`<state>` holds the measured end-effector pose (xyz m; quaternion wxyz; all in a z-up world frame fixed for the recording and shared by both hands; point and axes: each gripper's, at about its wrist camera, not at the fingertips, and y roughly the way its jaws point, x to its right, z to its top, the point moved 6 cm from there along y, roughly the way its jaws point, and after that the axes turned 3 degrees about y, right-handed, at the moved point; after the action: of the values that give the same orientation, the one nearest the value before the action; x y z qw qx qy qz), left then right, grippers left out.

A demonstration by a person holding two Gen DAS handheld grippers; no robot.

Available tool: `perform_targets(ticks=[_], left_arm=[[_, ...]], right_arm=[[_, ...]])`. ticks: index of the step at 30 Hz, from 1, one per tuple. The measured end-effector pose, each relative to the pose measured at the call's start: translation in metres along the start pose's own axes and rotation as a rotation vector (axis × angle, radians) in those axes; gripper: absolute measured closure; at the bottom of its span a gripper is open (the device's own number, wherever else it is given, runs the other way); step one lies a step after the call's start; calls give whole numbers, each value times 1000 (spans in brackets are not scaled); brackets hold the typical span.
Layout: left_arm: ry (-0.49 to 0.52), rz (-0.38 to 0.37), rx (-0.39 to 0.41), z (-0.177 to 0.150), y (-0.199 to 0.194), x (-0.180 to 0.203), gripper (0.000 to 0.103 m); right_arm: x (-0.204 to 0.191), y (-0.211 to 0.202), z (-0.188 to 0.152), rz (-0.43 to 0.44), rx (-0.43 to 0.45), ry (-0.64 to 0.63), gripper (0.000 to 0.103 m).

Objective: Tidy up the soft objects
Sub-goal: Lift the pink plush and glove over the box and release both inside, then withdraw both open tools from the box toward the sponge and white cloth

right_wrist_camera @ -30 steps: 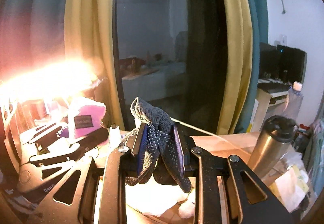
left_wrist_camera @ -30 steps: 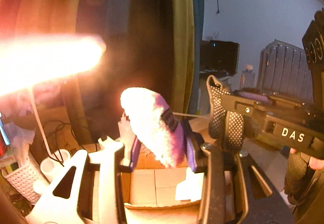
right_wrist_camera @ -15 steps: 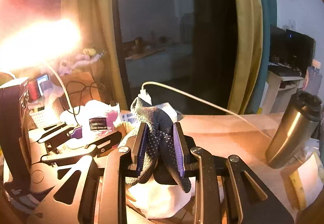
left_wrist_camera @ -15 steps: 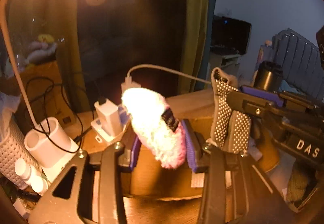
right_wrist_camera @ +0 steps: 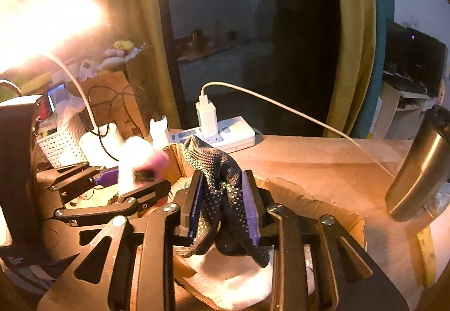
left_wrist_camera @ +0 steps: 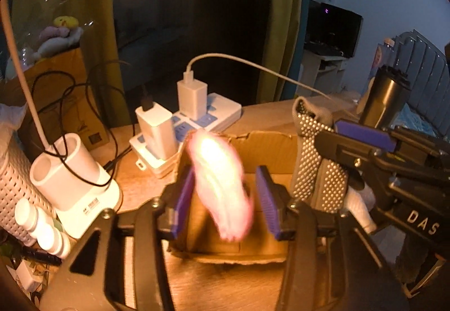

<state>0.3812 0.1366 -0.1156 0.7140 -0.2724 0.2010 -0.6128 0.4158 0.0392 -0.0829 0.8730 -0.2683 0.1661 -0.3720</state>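
Sitting on the wooden desk (left_wrist_camera: pixel 213 285), the open cardboard box (left_wrist_camera: pixel 270 142) serves as the landmark here: both tools are held over it. Behind the box, against the dark window, lies a white power strip (left_wrist_camera: pixel 222 111) with two chargers plugged in, and to the box's right stands a steel tumbler (right_wrist_camera: pixel 419 173). Left of the box sit a white cylindrical holder (left_wrist_camera: pixel 67 170) and a perforated white basket (right_wrist_camera: pixel 60 143).

The right gripper (right_wrist_camera: pixel 222 204) hangs above the box's right half, its purple pads clamped onto a dark grey dotted sock (right_wrist_camera: pixel 222 184) whose toe droops toward white cloth (right_wrist_camera: pixel 233 283) lying inside the box.

The left gripper (left_wrist_camera: pixel 225 198) is above the box's left half, its jaws spread apart. A fluffy pink sock (left_wrist_camera: pixel 219 187) is between the pads, blurred and over the box's opening (it appears free of the right-hand pad; whether it still brushes the other I cannot tell).
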Motion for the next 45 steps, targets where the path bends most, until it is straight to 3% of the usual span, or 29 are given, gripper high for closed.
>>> perform_targets(ticks=[4,42,43,45], left_arm=[[-5,6,-2,-1,-5,-2,51],[15,-42,156,-15,-132,35,49],[16,-44,159,-16,-135,36,48],[13,-52,166,-17,-139,38,28]], right_arm=[[-4,-1,1,9,-1,-5,50],[-15,-156,-6,-109,193,-26,50],[-15,-160,-7,-111,196,-26,50],[-16,-167,-9,-114,200,-29,50]])
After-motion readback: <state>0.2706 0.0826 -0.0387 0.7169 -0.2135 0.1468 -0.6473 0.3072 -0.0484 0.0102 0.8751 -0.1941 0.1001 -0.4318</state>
